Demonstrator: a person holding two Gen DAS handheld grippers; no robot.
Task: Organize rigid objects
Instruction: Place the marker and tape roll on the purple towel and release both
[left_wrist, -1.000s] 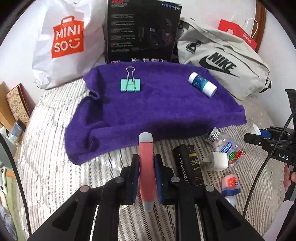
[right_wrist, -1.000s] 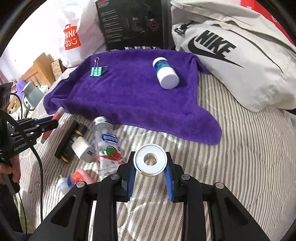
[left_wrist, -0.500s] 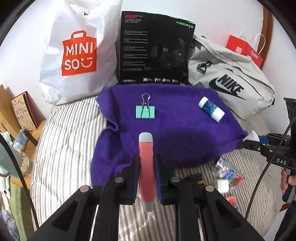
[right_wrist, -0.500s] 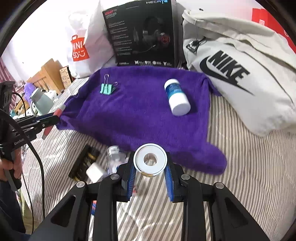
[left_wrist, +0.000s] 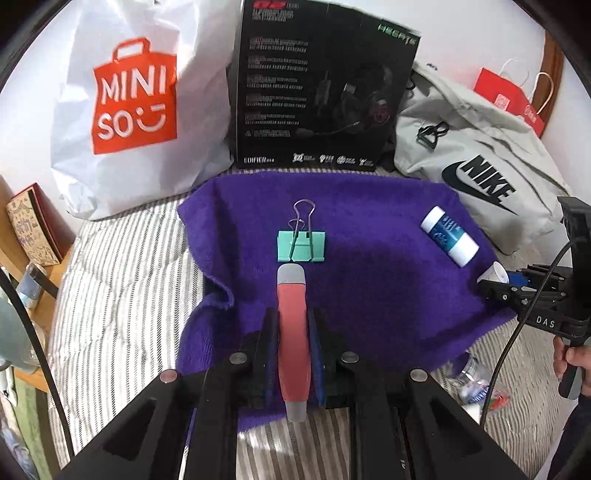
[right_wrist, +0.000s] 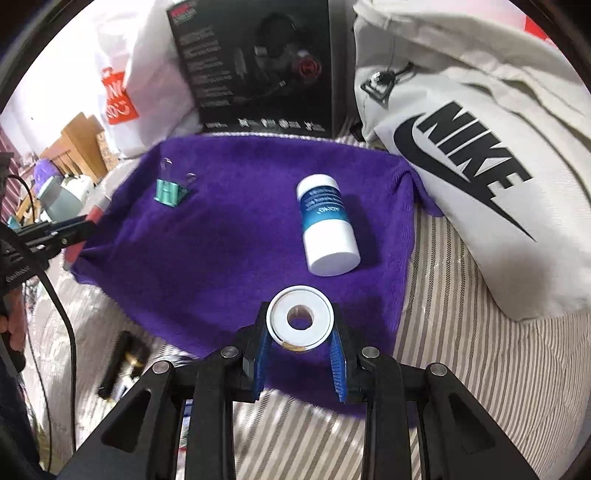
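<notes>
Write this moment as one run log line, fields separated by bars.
left tongs: shut on red tube | right tongs: shut on white ring | both over purple towel | clip, bottle on towel

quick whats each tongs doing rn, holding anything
Left tongs: shut on the red pen-like stick.
Right tongs: shut on the white tape roll.

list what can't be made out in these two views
- Left wrist view: the items on the striped bedding by the purple towel are cut off behind the left gripper frame; only a blurred clear bottle shows.
- Right wrist view: the black item near the towel's edge is blurred and its label unreadable.
- Right wrist view: the left gripper's red tube is mostly hidden by its fingers.
- Both views: the small print on the black box is too small to read.
</notes>
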